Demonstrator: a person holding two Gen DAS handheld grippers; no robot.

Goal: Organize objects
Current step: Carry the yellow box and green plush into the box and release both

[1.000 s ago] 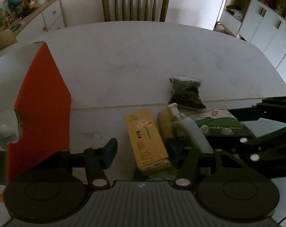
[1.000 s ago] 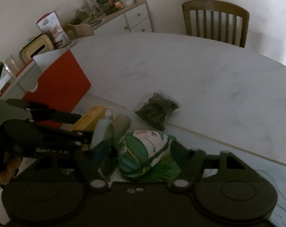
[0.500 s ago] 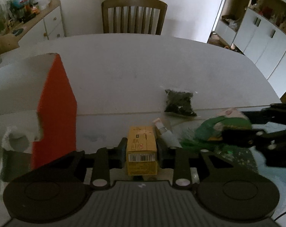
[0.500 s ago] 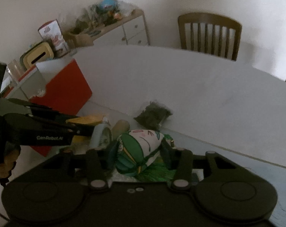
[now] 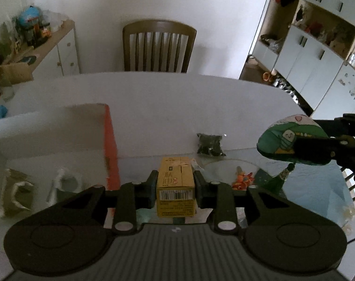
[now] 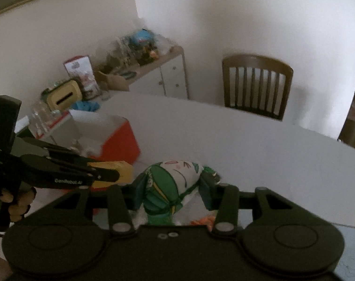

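An orange-sided box (image 5: pixel 110 140) is standing open at the left of the white table (image 5: pixel 165 98). The left gripper (image 5: pixel 175 187) is gripping a yellow carton (image 5: pixel 176 187) in narrow jaws, holding it above the table. A dark packet (image 5: pixel 210 144) is lying beyond it. At the right, the right gripper (image 6: pixel 170 190) is clamping a green patterned pouch (image 6: pixel 170 187) in mid-width jaws, clear of the table.

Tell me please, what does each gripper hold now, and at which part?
The left gripper clamps the yellow box by its two long sides. The right gripper pinches the green-and-white snack bag across its middle.
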